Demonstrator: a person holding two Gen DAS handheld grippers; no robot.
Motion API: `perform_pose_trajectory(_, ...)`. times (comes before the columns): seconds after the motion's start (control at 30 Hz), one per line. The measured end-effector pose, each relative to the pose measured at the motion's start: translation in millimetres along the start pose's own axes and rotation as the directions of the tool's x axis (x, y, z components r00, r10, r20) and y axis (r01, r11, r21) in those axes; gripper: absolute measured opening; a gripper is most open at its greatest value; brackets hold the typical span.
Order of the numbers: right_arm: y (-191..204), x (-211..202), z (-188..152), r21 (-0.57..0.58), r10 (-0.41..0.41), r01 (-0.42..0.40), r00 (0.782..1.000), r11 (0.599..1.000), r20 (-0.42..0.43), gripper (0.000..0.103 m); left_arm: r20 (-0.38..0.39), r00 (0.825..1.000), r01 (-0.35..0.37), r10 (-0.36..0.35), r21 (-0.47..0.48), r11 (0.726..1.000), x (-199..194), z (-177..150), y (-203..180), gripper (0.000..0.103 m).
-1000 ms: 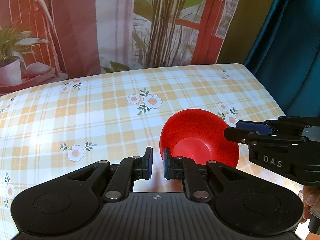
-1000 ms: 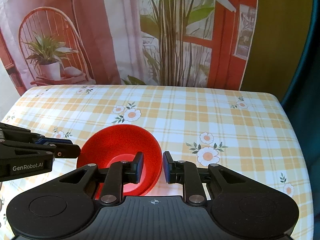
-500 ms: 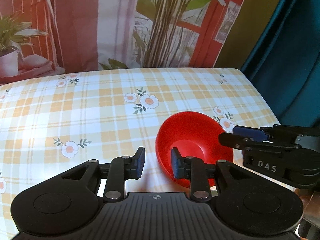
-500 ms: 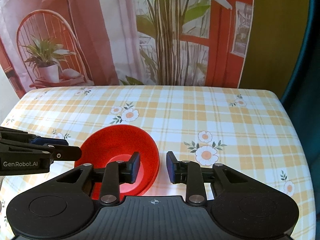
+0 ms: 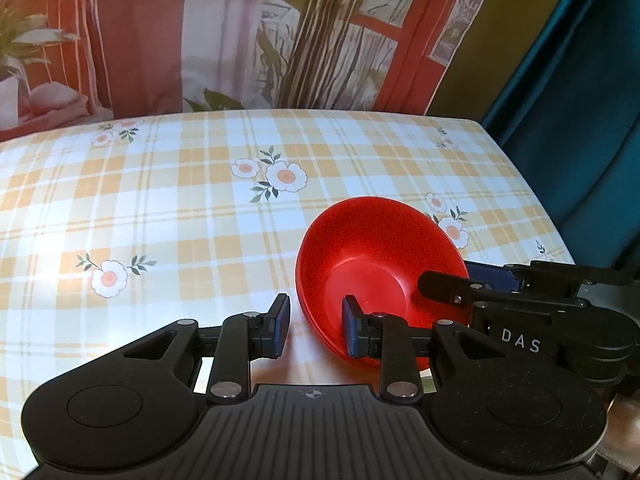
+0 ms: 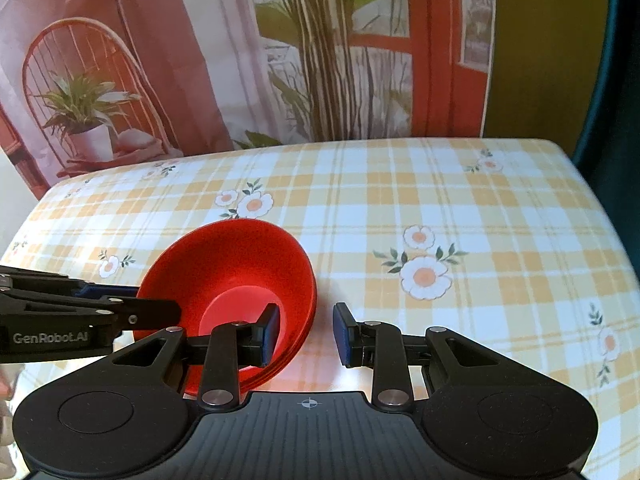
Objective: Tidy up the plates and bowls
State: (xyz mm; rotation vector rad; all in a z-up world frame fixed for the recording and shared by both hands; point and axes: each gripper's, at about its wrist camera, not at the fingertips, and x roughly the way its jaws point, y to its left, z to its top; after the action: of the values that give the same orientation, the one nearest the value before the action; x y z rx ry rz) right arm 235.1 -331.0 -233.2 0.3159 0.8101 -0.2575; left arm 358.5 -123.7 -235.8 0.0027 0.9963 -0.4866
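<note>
A red bowl (image 5: pixel 380 276) sits on the table (image 5: pixel 180 208), on its checked flowered cloth, near the front edge and toward the right-hand side as the left wrist view shows it. It seems to be more than one bowl nested together, since a second rim line shows along the lower wall, but I cannot say so for certain. No plates are in sight.

The step in hand looks like a two-sided grasp of the bowl. The left claw (image 5: pixel 314 326) straddles the bowl's left rim: one pad lies inside the bowl, the other outside over the cloth. Its jaws have just been opening and now stand partly spread, with the wall between them and no pad pressing on it. The right claw (image 6: pixel 306 334) mirrors this on the opposite rim, one pad inside and one outside. Its jaws have likewise just been opening and stand partly spread, clear of the wall. Neither claw is holding anything.

Judging from this, the next move calls for each claw to settle a little lower over its rim and pinch the wall evenly. The bowl is smooth and slopes outward, so uneven pinching could tip it or let it slide across the cloth.
</note>
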Motion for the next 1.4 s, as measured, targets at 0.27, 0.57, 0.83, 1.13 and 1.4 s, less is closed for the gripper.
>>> perform_pose_trajectory(0.27, 1, 5, -3, 0.019, 0.022, -0.022, 1.0, 1.0, -0.005, 0.026, 0.001, 1.0, 0.003, -0.003, -0.012, 1.0, 6, -2, 1, 0.029)
perform_pose_trajectory(0.57, 1, 5, -5, 0.035, 0.024, -0.024, 1.0, 0.999, 0.003, 0.017, 0.018, 1.0, -0.006, 0.006, 0.002, 1.0, 6, -4, 0, 0.019)
perform_pose_trajectory(0.83, 2, 5, -4, 0.043, 0.026, -0.026, 1.0, 0.999, 0.003, 0.016, 0.014, 1.0, -0.017, 0.017, 0.009, 1.0, 6, -4, -1, 0.018)
perform_pose_trajectory(1.13, 5, -2, 2, 0.054, 0.026, -0.027, 0.999, 0.998, 0.019, 0.015, 0.034, 0.999, -0.024, 0.024, 0.007, 1.0, -4, -1, -3, 0.018)
perform_pose_trajectory(1.4, 9, -13, 10, 0.049, 0.022, -0.024, 0.999, 0.999, 0.046, 0.014, 0.062, 0.998, -0.032, 0.031, 0.015, 0.999, -16, 0, -7, 0.018)
